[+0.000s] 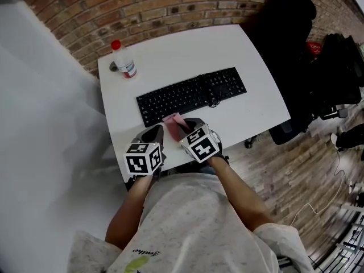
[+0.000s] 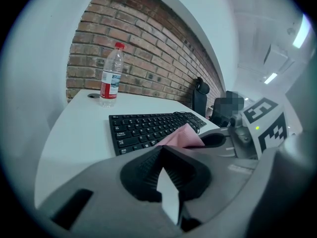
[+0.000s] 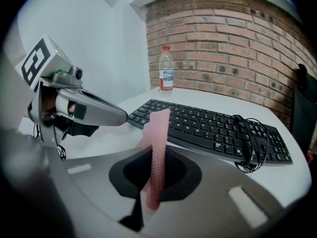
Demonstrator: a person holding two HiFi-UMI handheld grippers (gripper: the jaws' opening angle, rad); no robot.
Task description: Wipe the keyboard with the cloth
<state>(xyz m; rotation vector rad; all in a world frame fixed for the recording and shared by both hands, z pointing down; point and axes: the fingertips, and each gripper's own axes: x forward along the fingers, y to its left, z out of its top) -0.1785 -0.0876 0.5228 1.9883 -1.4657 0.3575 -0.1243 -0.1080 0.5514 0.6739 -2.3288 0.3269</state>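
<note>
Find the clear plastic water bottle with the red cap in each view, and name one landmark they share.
Head view: clear plastic water bottle with the red cap, upper left, at the far left corner of the white table.
Left gripper view: upper left, beyond the left end of the black computer keyboard.
Right gripper view: top centre, before the brick wall.
Shared landmark: the keyboard, nearer than the bottle.
</note>
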